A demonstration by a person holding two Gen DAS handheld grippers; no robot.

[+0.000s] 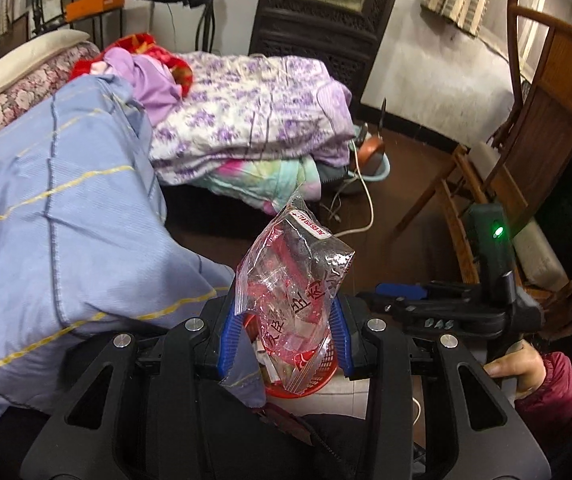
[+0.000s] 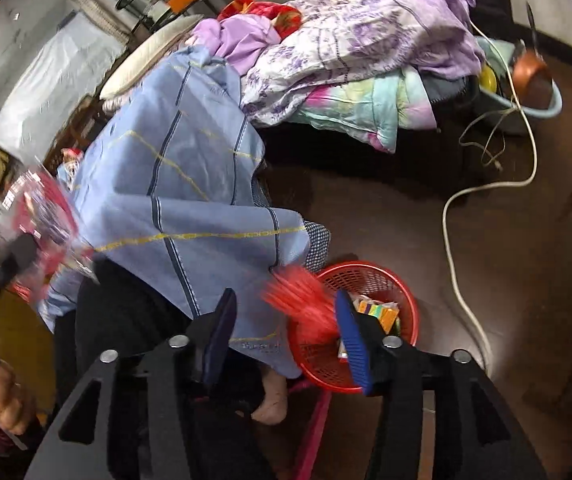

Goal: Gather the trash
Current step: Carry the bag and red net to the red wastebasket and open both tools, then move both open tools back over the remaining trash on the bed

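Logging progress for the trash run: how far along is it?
Done: the red basket already holds some packets. In hand: the left gripper grips a clear red-printed plastic bag above the basket. The right gripper is open; a blurred red item is between its fingers. Left: dropping the bag in.

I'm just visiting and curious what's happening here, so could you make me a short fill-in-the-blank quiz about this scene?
1. The left claw grips a clear plastic ____ with red print.
2. The trash basket on the floor is colored ____.
3. The right claw is ____, with nothing gripped between its fingers.
4. The quilt piled on the bed has ____ flowers.

Missing words: bag; red; open; purple
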